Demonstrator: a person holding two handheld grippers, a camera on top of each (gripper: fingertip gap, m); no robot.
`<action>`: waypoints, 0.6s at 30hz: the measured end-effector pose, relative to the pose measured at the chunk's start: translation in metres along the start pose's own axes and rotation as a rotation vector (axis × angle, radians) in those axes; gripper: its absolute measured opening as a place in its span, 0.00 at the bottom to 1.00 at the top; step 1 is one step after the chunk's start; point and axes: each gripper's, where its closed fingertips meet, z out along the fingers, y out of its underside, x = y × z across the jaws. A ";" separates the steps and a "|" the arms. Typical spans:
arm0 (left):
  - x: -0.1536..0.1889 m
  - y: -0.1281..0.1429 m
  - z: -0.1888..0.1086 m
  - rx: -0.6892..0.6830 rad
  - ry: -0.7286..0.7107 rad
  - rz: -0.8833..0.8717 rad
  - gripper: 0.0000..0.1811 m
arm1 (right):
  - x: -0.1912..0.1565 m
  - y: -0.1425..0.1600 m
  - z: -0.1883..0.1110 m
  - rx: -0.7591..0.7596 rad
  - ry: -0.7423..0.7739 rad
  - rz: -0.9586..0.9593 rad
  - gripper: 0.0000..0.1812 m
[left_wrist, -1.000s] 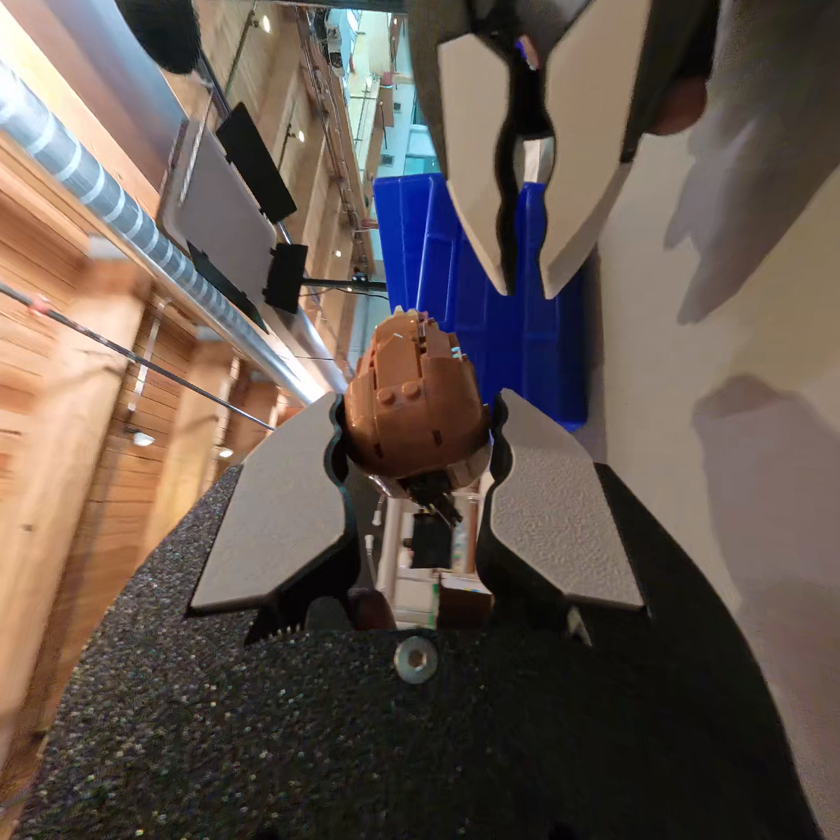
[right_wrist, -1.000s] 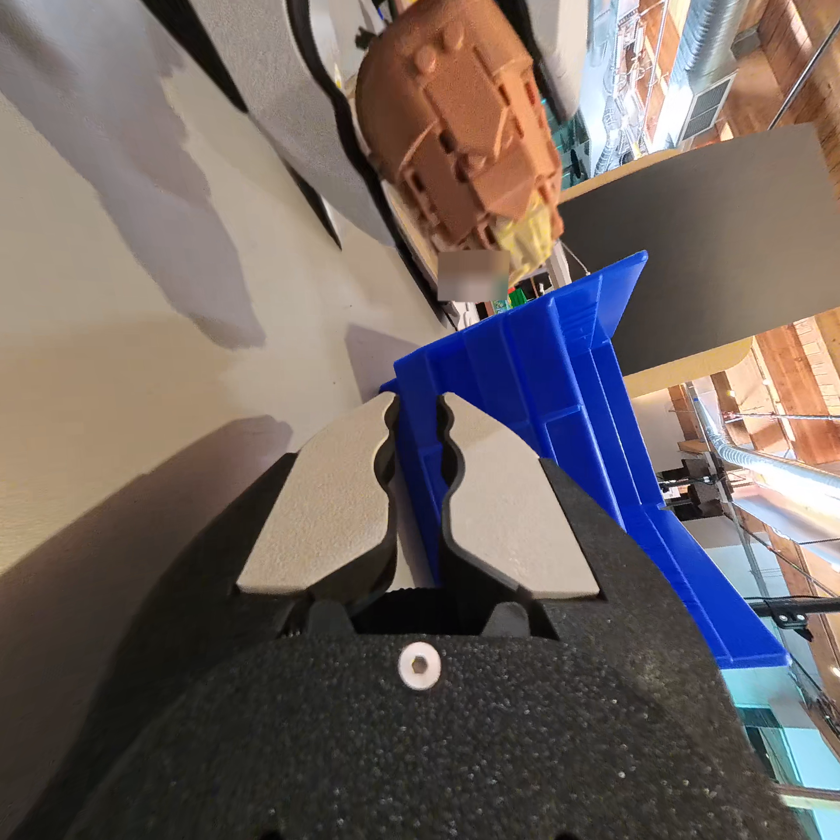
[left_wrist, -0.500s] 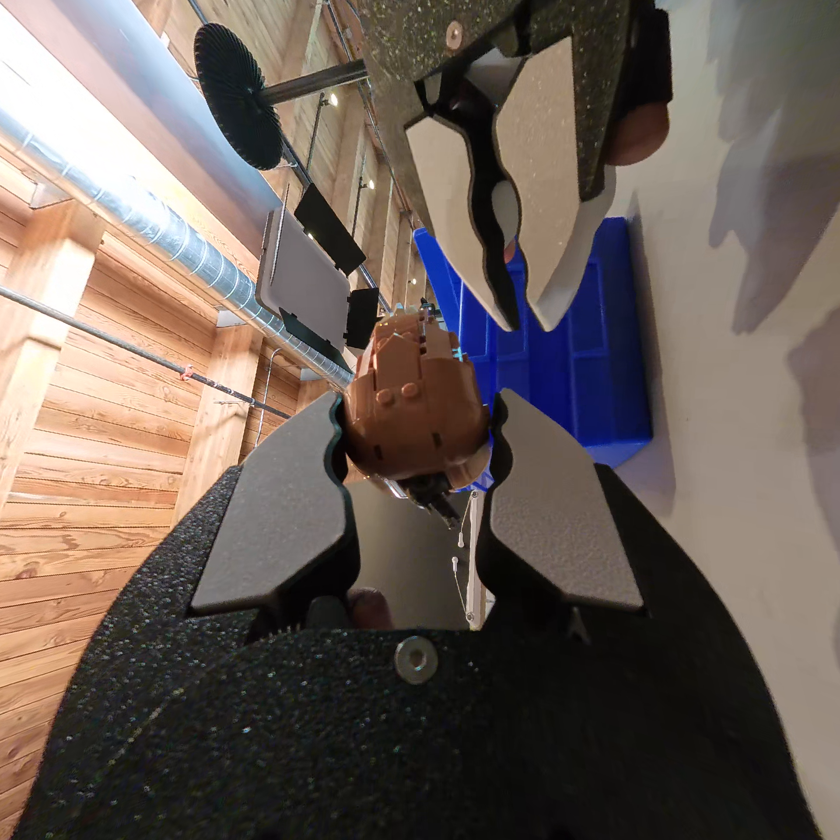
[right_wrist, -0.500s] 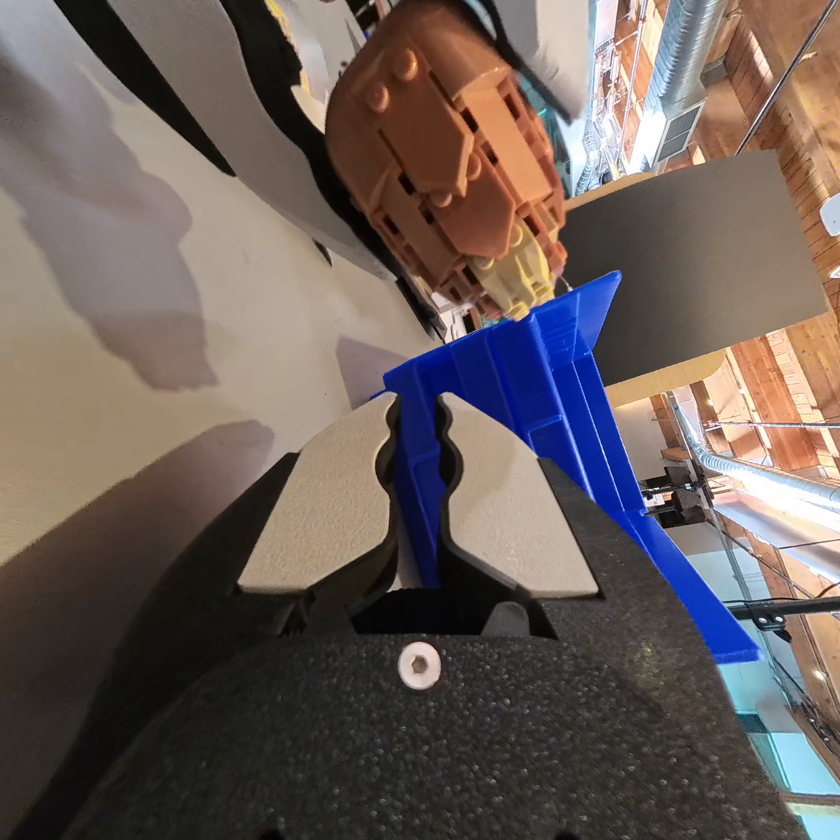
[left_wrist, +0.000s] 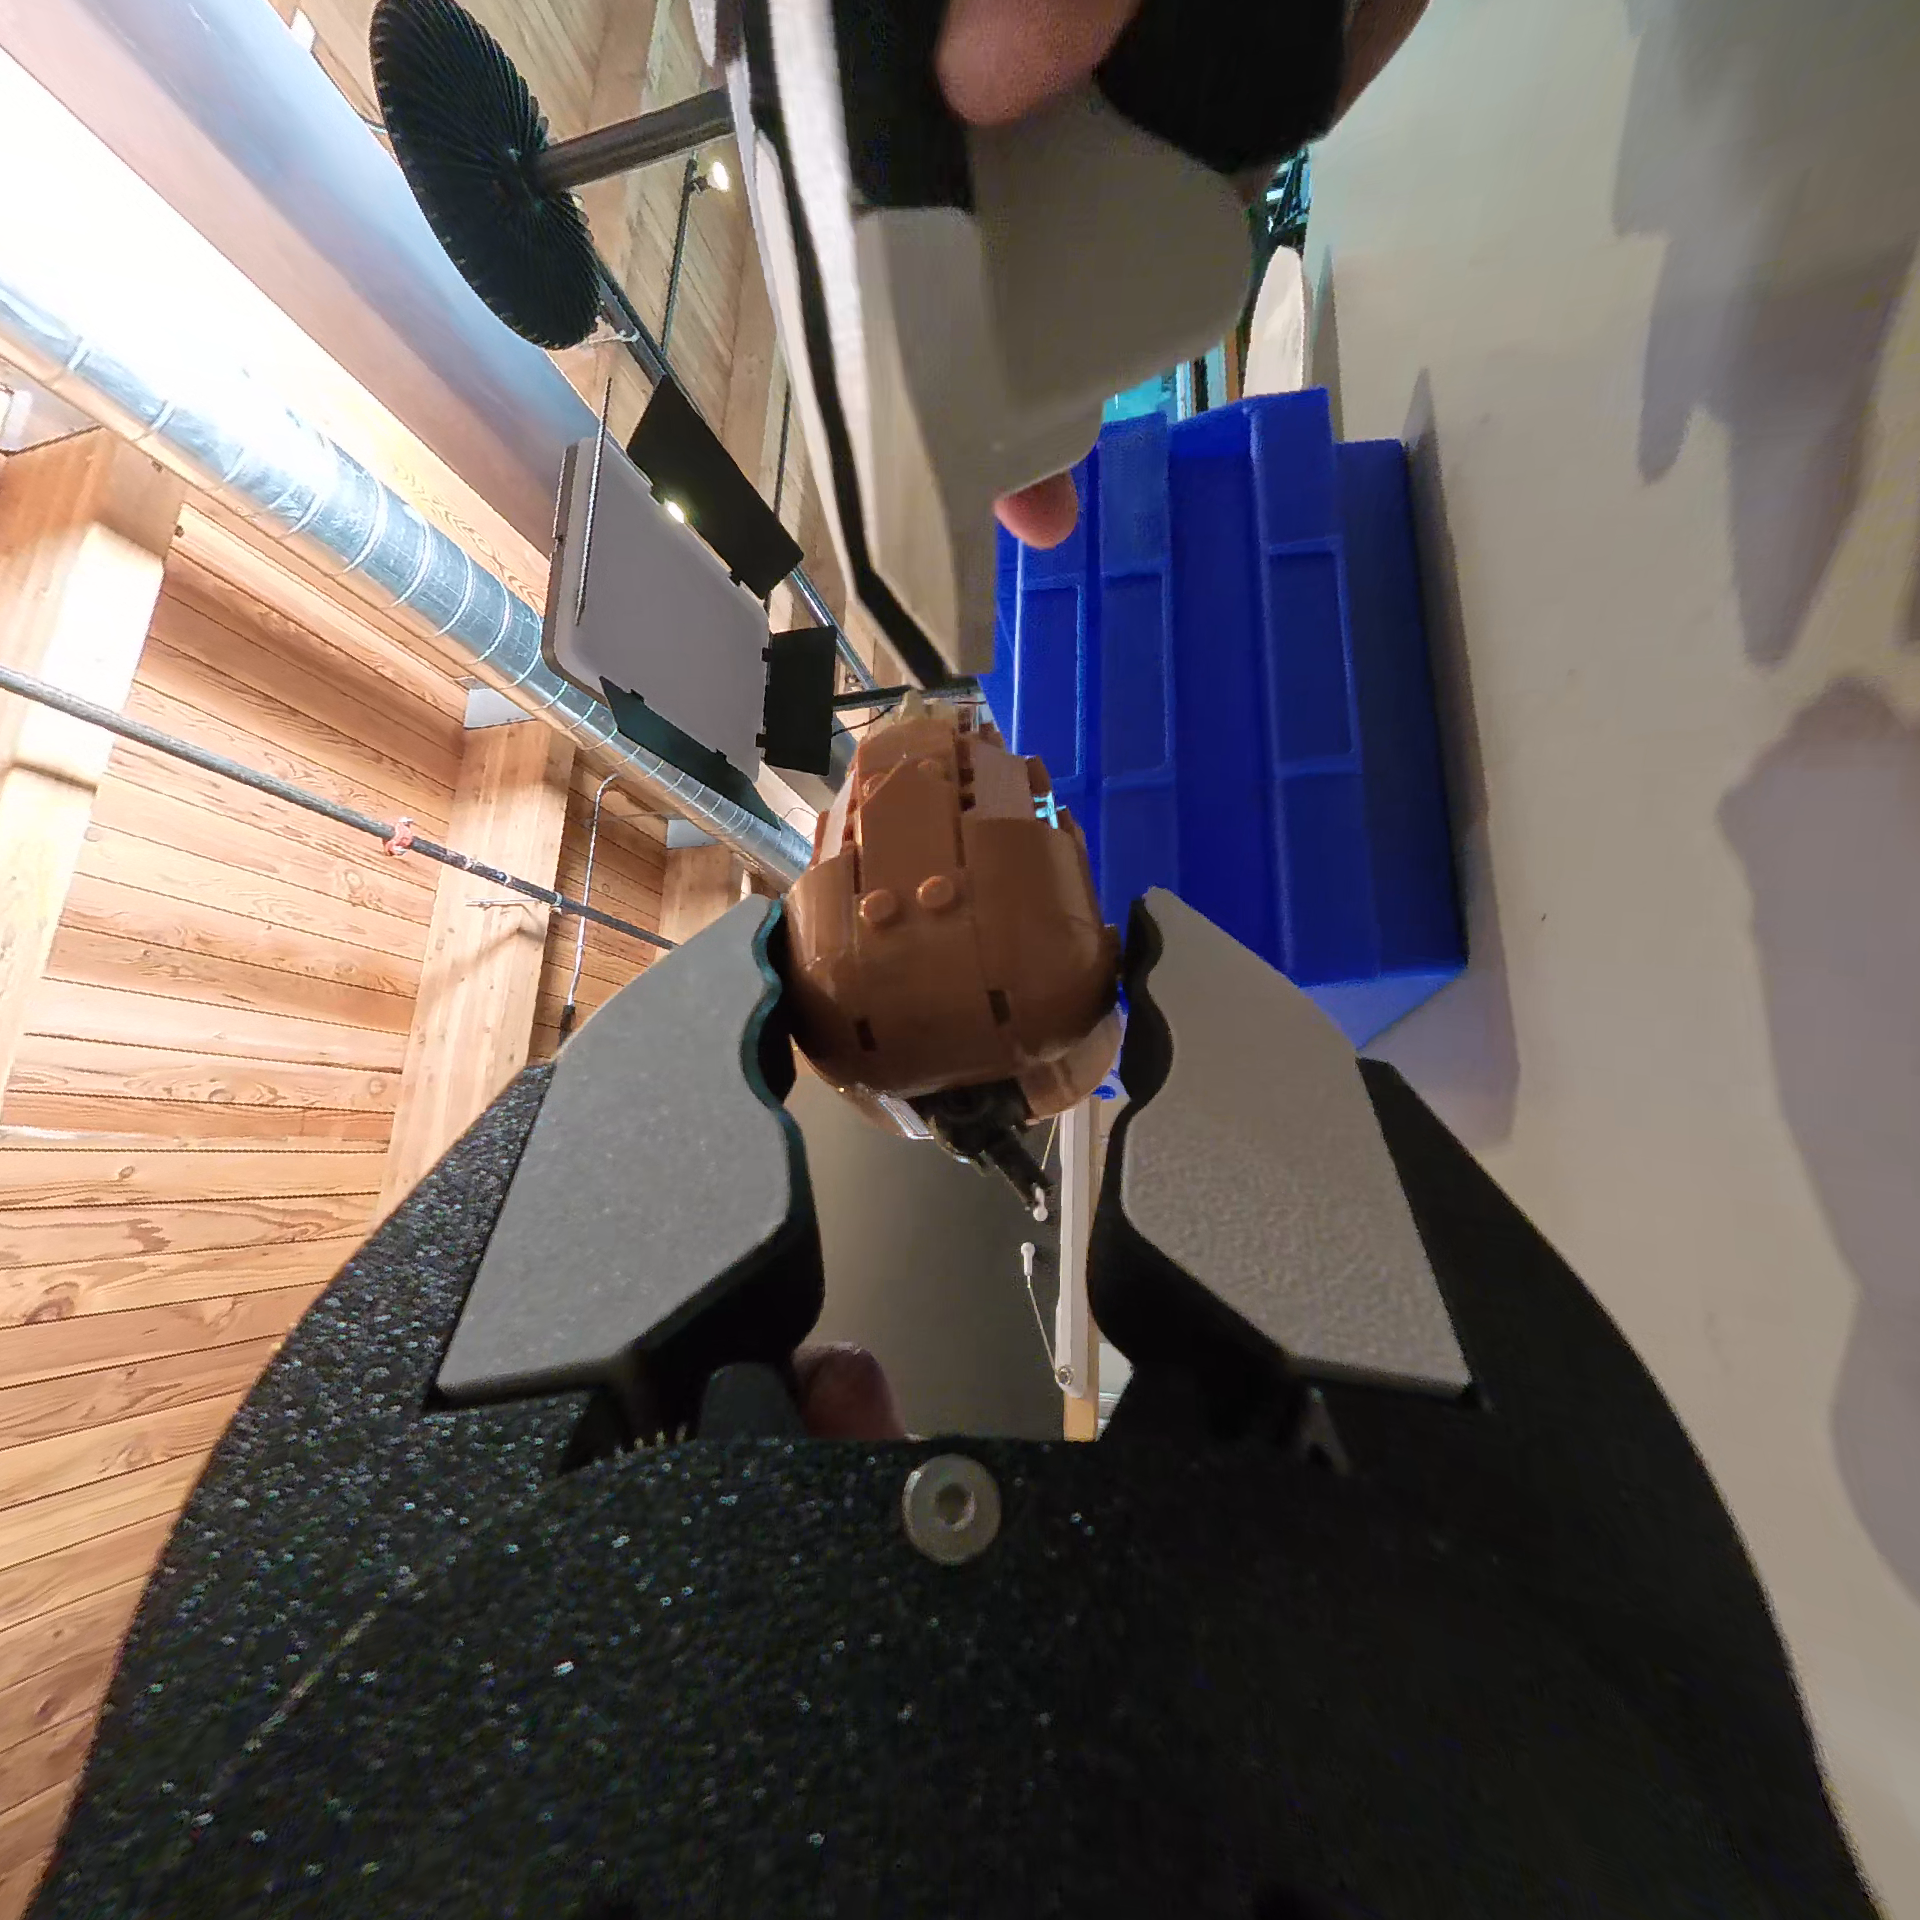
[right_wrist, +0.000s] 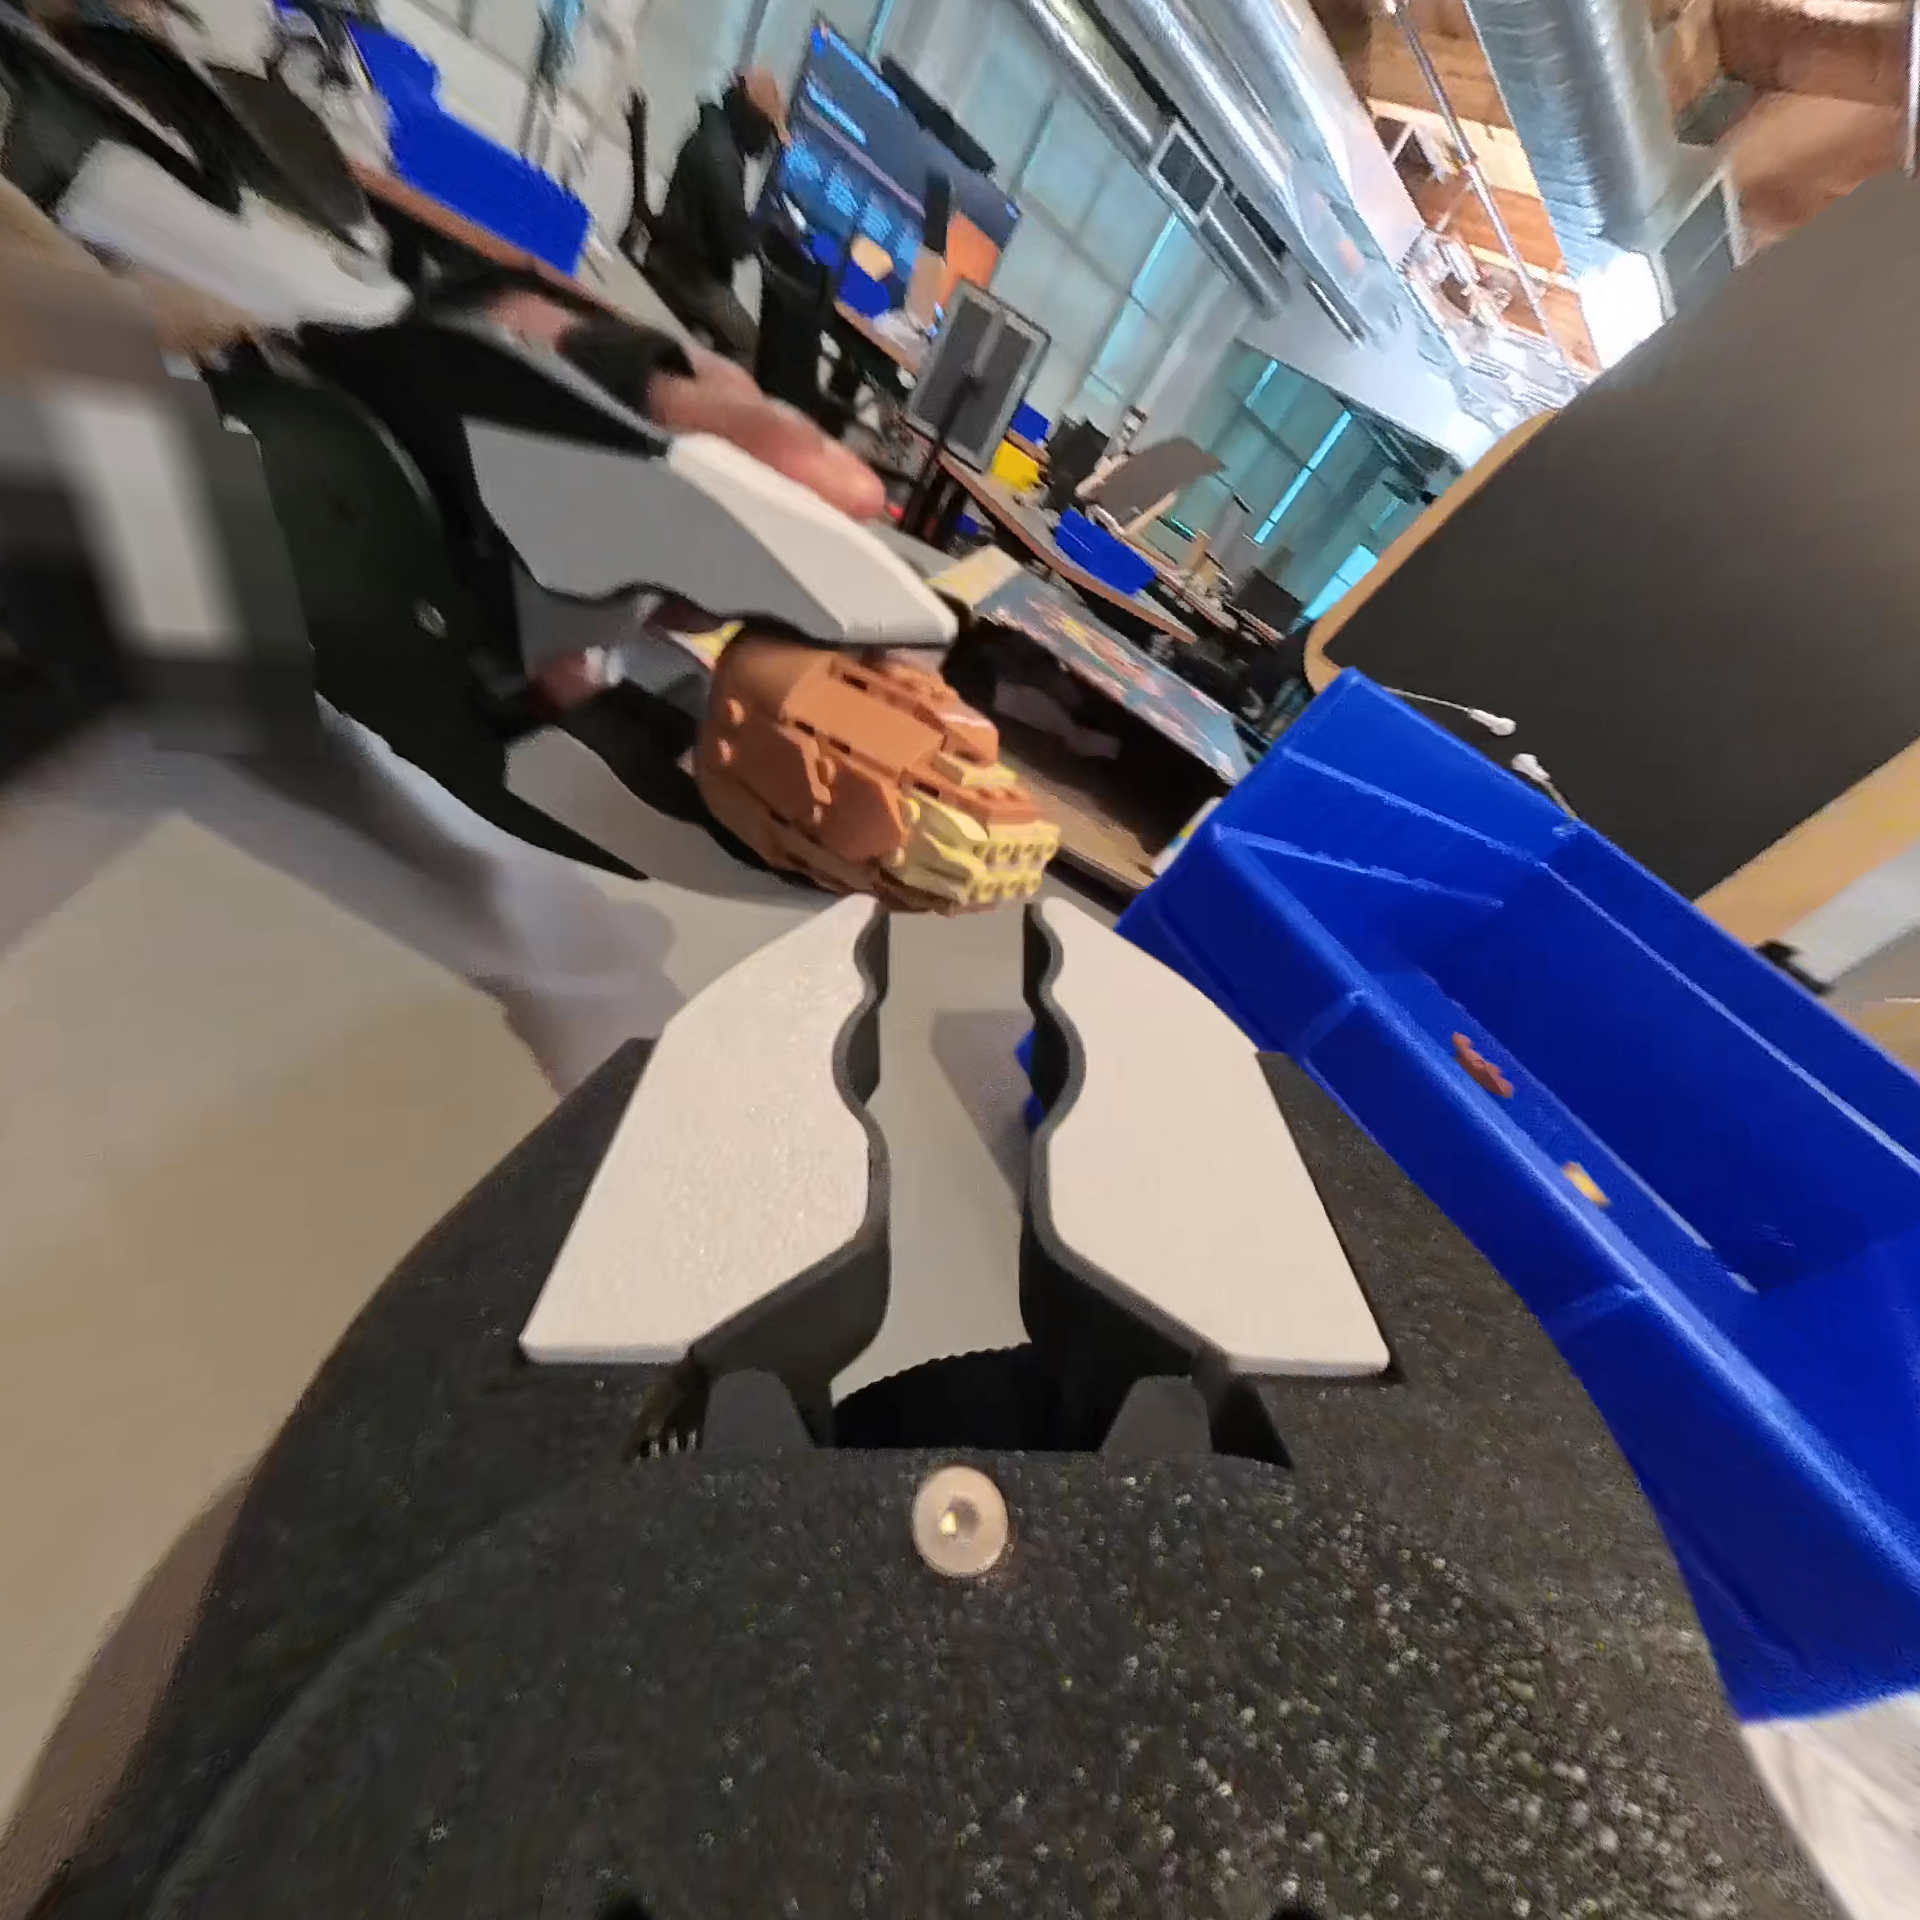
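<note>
While left tongs (left_wrist: 951, 925) clamp brick model (left_wrist: 940, 935), right tongs (right_wrist: 956, 925) gape empty

Both wrist views sit close behind their fingers — left rolled sideways — sharing the blue bin (left_wrist: 1226, 707) and brick model (right_wrist: 862, 779).

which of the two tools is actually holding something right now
The left tool: its two grey fingers clamp the rounded brown brick model between them. The right tool grips nothing, with an empty gap between its fingers, just short of the model's tan end.
</note>
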 end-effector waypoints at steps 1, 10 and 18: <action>0.000 -0.001 0.000 0.001 0.000 0.005 0.34 | -0.001 -0.003 -0.001 0.019 -0.018 0.030 0.14; 0.007 -0.005 0.000 0.006 0.019 0.047 0.34 | -0.008 0.001 0.003 0.001 -0.062 0.105 0.14; 0.023 0.018 0.005 -0.108 0.122 -0.014 0.34 | -0.020 0.012 0.006 -0.056 -0.131 0.124 0.12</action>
